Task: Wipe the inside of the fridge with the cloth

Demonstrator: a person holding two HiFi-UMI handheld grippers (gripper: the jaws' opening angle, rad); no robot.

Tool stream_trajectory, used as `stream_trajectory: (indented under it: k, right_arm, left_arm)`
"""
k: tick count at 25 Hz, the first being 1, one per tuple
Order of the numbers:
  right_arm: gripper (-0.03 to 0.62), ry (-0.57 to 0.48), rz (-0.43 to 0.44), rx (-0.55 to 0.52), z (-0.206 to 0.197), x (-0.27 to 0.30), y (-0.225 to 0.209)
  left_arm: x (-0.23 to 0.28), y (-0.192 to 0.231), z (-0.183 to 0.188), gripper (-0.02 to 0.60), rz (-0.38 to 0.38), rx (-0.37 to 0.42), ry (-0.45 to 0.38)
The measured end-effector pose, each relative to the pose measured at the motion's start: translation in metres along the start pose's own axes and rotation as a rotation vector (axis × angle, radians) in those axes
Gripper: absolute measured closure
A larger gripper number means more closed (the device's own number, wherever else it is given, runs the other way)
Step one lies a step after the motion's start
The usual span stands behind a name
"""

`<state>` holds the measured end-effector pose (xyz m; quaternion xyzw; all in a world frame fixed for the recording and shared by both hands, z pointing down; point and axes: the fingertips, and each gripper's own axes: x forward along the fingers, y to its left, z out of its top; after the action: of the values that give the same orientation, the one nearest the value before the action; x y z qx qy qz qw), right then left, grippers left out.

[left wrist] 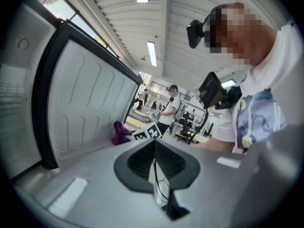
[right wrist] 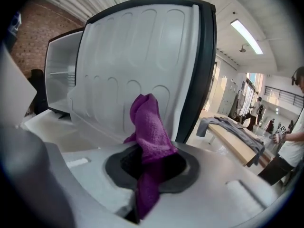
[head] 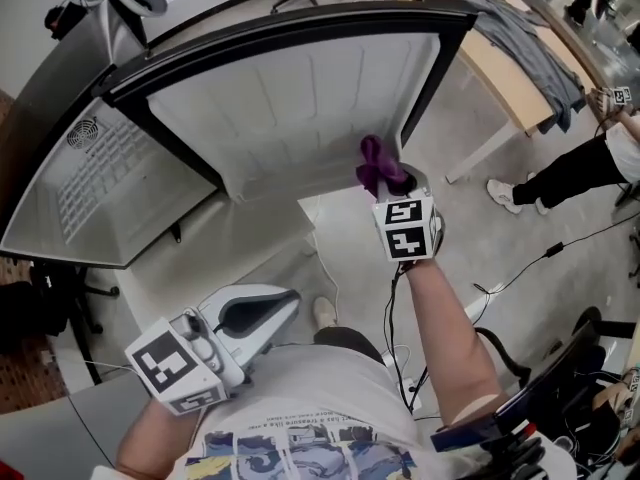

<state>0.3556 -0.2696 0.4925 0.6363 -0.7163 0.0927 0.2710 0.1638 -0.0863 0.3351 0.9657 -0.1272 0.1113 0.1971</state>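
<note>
your right tool [right wrist: 148, 172] is clamped on the purple cloth [right wrist: 151, 127], which is held close to the inner face of the open fridge door [head: 300, 98]. your left tool [left wrist: 155, 151] sits low by your body, its jaws together and empty.

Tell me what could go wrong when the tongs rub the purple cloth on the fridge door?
1. The purple cloth is bunched in the right tongs, with a loose end sticking up. Rubbing might tug it out.
2. If the cloth folds aside, the hard tongs might scrape the fridge door.
3. A cable hangs close to the person's shoe. A step could snag it.
</note>
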Motion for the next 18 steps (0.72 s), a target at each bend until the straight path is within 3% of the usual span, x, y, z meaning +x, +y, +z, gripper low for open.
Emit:
stream_trajectory:
  k: [4,9,13,18]
  right_arm:
    - [0.54,-0.002,-0.049,-0.077,0.001,-0.013,-0.009]
    - [0.54,-0.037,-0.07,-0.061,0.01,-0.033,-0.015]
    - [0.54,-0.088,0.031,-0.002,0.023,-0.047,0.012]
    - [0.54,-0.084,0.219,0.038,0.022,-0.053,0.076]
  left_arm:
    - [0.003,-0.006,0.0,0.574,-0.018,0.002,-0.001]
    - [0.002,-0.006,0.002,0.574,-0.025,0.008,-0.007]
    - [-0.01,0.001,0.004,0.574,0.003,-0.001,-0.025]
    - [-0.03,0.006,0.007,0.574,0.034,-0.022,-0.056]
